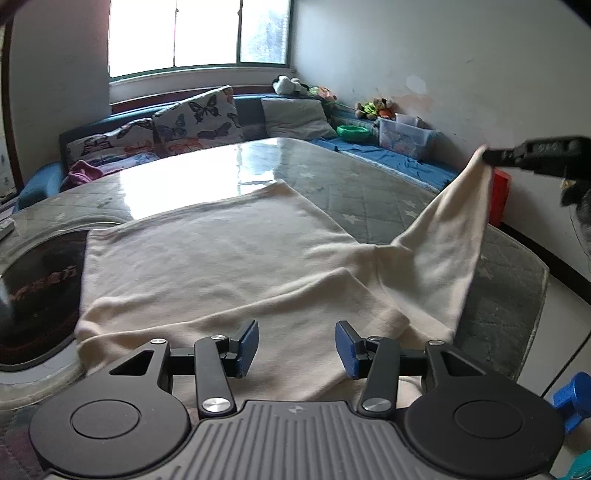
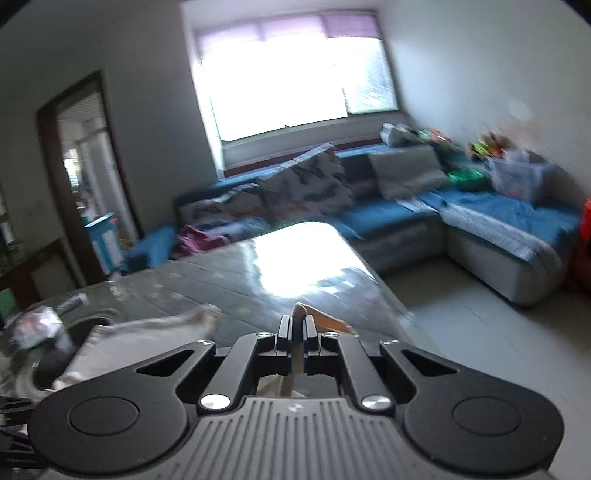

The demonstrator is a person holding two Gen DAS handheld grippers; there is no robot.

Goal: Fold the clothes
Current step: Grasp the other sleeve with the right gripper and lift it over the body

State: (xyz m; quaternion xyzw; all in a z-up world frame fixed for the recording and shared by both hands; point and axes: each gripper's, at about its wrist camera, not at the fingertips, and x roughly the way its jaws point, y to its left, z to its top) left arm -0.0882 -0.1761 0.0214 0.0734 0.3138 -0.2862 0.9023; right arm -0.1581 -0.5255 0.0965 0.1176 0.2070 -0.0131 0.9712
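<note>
R gripper [image 2: 297, 326] is pinching a sleeve tip of the cream knit garment [image 1: 221, 258] lying on the quilted grey-green table [image 1: 369, 195], lifting it; L gripper [image 1: 296, 345] is hovering half-open, empty, over the near hem. Sleeve fold is starting; next needs carrying it inward w/o dragging the body.

We had two views, each from a fisheye camera riding on a hand-held gripper and looking forward along its fingers. The left one sat low and close over the near edge of the table [image 1: 369, 184], tilted down across a cream cloth [image 1: 221, 251] toward the window [image 1: 199, 33] and the sofa [image 1: 44, 181] at the far wall. The right one looked from higher up, less steeply, over the same table [image 2: 221, 280] toward the same window [image 2: 295, 85] and sofa [image 2: 498, 221], with a doorway [image 2: 81, 177] at its left. It was blurred. Both shared the table top, the cloth and the far wall; the left view also caught the right hand-held gripper [image 1: 489, 156] at its right edge.
</note>
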